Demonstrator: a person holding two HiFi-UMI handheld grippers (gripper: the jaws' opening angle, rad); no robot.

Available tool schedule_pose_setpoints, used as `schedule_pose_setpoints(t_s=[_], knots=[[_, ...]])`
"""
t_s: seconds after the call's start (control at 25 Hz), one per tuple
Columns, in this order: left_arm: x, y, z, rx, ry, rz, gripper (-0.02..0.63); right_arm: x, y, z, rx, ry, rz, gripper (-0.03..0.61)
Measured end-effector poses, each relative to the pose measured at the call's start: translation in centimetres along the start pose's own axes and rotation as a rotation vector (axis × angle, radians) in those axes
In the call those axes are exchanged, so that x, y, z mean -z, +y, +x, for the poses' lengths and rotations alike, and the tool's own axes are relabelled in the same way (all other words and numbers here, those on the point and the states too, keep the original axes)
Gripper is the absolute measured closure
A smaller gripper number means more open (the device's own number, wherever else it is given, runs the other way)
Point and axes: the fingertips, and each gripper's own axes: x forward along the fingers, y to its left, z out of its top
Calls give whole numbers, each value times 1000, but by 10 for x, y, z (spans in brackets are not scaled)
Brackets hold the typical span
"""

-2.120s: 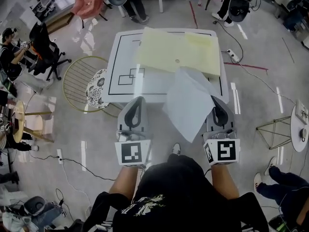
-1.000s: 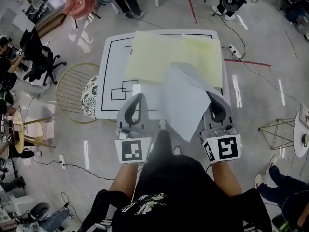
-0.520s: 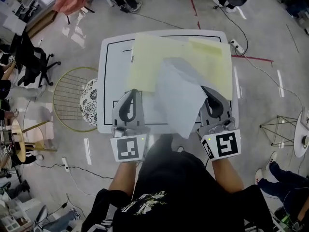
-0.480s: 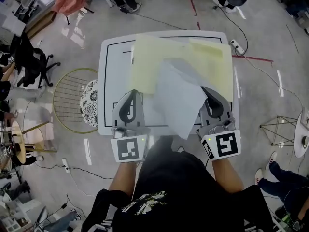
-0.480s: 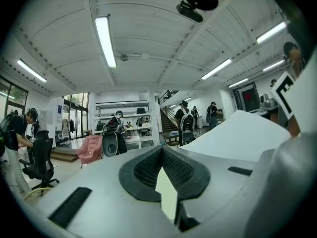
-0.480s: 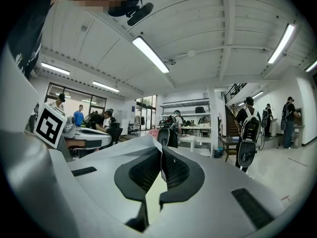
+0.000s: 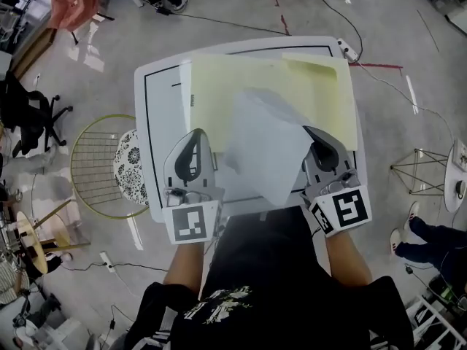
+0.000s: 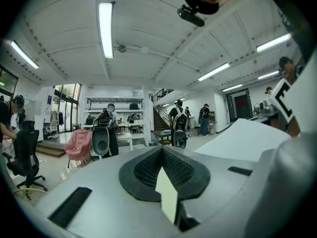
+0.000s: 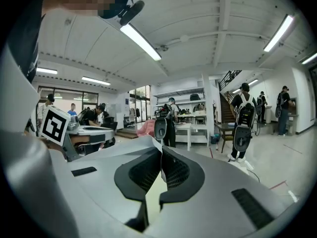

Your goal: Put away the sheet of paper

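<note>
A white sheet of paper [image 7: 266,144] hangs curled above the near half of the white table [image 7: 157,122]. Its right edge is pinched in my right gripper [image 7: 310,131], whose jaws are shut on it; in the right gripper view the sheet [image 9: 119,150] rises leftwards from between the pads [image 9: 161,150]. My left gripper [image 7: 195,133] stands beside the sheet's left edge, shut with nothing in it [image 8: 161,150]; the sheet [image 8: 242,138] shows to its right. An open pale yellow folder [image 7: 241,79] lies flat on the table beyond and partly under the sheet.
A gold wire chair with a patterned cushion [image 7: 102,166] stands left of the table. A power strip [image 7: 349,49] and cables lie on the floor to the right. A black office chair [image 7: 29,115], a pink jacket [image 7: 69,2] and several people are further off.
The table has come closer. Both grippers, with the sheet in the right one, have moved forward from in front of the table to over its near edge. Jaws stay shut.
</note>
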Motion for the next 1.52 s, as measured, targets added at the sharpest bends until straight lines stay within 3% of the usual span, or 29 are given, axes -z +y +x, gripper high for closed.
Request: schedule_pose_setpoints(t_s=[0.24,0.56,0.8,0.96,1.08,1.28,1.52], knots=[[11,-8,15,36,48,-7,612,15,-20,6,35,69,66,580],[19,-26,24,67,90,-11,612,29,-42,14,-8,128,255,580],[24,-30,28,56,111,-11,612,61,-66,27,-47,183,569,580],[20,-34,32,40,116,-12,612,81,-84,42,-99,198,859,580],[18,-38,37,31,124,-3,612,105,-105,46,-63,258,970,580],[23,-40,44,10,141,2,612,144,-121,63,-80,373,1041,580],[27,-49,51,3,173,9,612,175,-109,94,-208,569,778,580]])
